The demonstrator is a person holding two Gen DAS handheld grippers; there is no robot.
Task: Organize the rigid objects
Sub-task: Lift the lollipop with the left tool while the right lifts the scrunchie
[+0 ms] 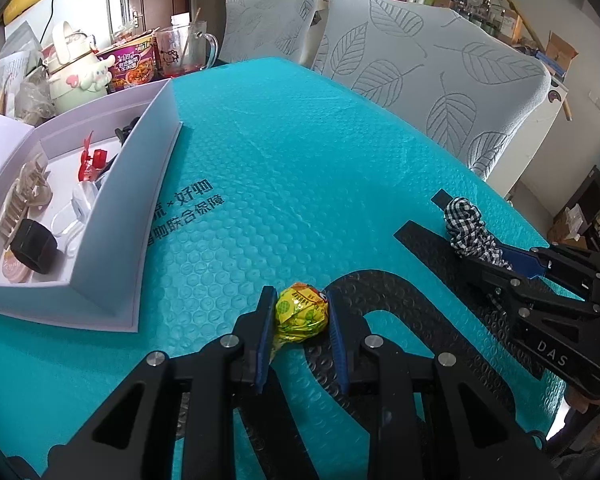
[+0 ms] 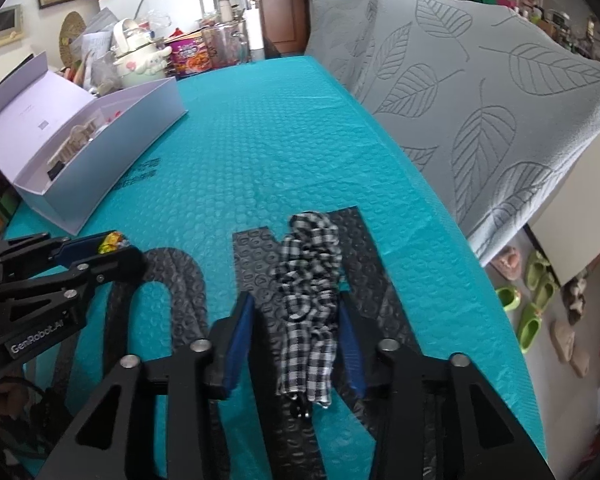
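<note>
My left gripper (image 1: 299,294) is shut on a lollipop in a yellow-green wrapper (image 1: 300,312), its blue pads pressing both sides just above the teal bubble mat (image 1: 280,160). From the right wrist view the same gripper (image 2: 96,248) is at the left with the wrapper (image 2: 110,240) peeking out. A black-and-white checked cloth band (image 2: 306,300) lies lengthwise between the fingers of my right gripper (image 2: 295,300). It touches the right pad, and mat shows between it and the left pad. The band (image 1: 466,226) also shows at the right in the left wrist view.
An open white box (image 1: 112,240) stands at the left, holding a cream hair claw (image 1: 24,196), a red item (image 1: 94,160), a black round thing (image 1: 34,246) and white pieces. A glass mug (image 1: 184,50), a noodle cup and a kettle crowd the far left. Leaf-patterned chairs (image 1: 440,72) line the right edge.
</note>
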